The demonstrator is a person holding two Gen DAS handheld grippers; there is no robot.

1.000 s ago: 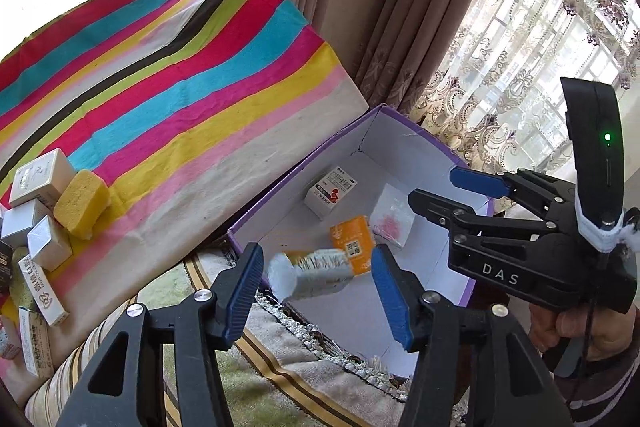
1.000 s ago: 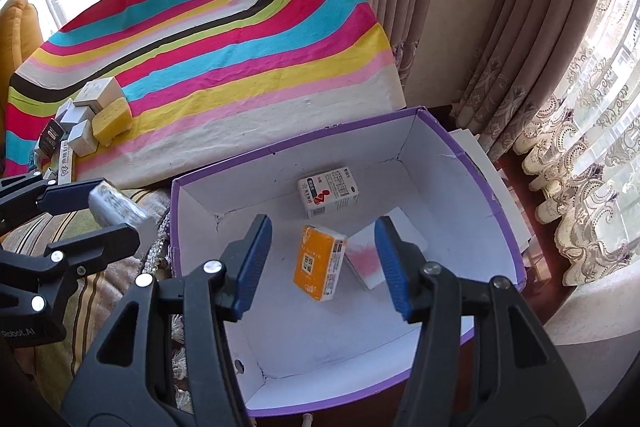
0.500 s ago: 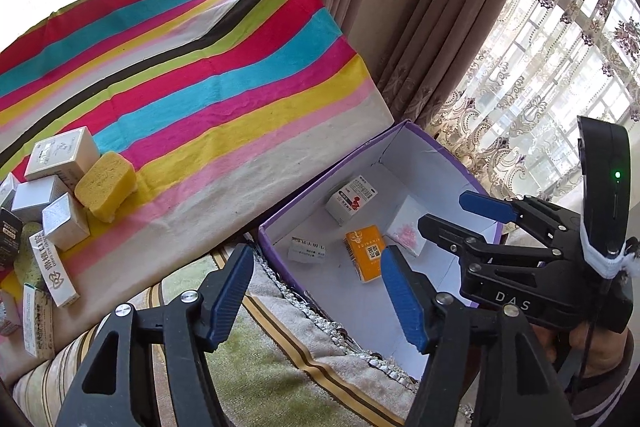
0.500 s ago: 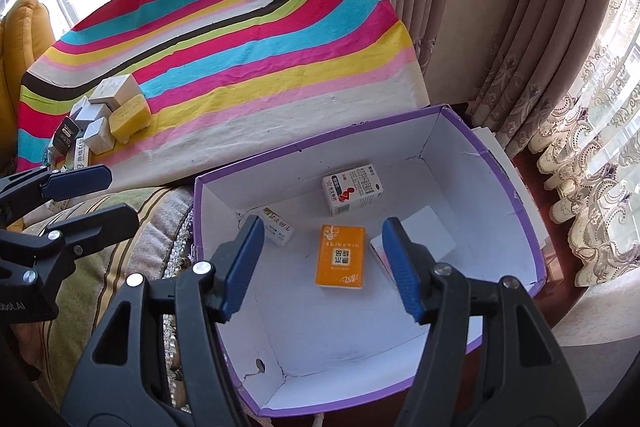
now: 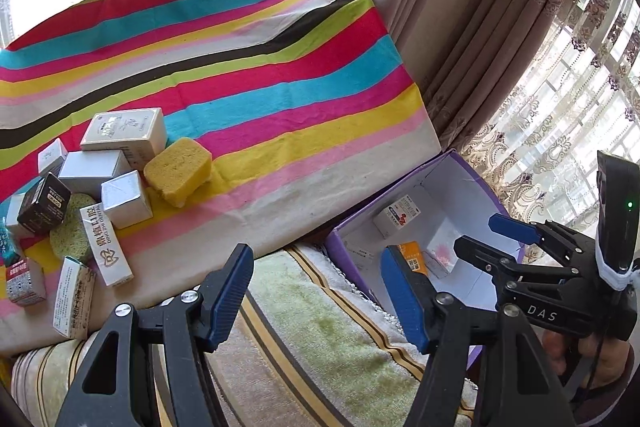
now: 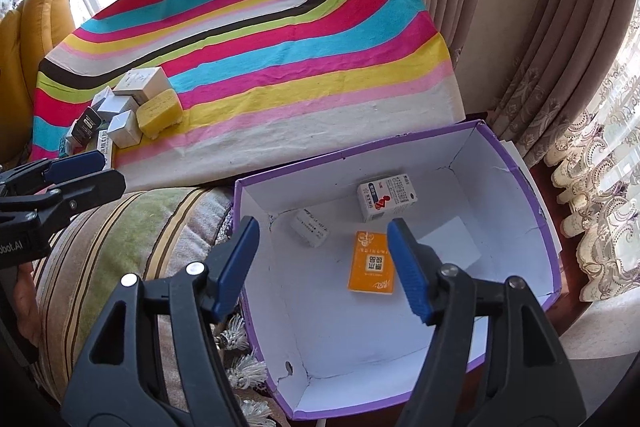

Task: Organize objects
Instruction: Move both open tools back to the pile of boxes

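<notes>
The left gripper point(image 5: 316, 291) stands released and empty over the striped cushion point(image 5: 320, 339). The right gripper point(image 6: 324, 267), whose jaws have just been opening, is also released with nothing between them, and hangs over the purple box point(image 6: 540, 211).

Inside the box lie 4 items: a white carton with red marks point(image 6: 386, 197) near the far wall, a small white carton point(image 6: 310, 227) by the far left corner, an orange carton point(image 6: 370, 263) in the middle and a flat white packet point(image 6: 450, 243) toward the right wall.

The items not yet sorted sit in a pile at the near left corner of the striped cloth point(image 5: 260, 87): white cartons, a black carton point(image 5: 44, 203) and a yellow sponge point(image 5: 178, 169). The pile lies up and left of the left jaws, well apart from the right ones, so the left hand is probably the nearer for the next pick. The sponge's long axis runs slantwise across the cloth, so the jaws would likely need to straddle its short sides.
</notes>
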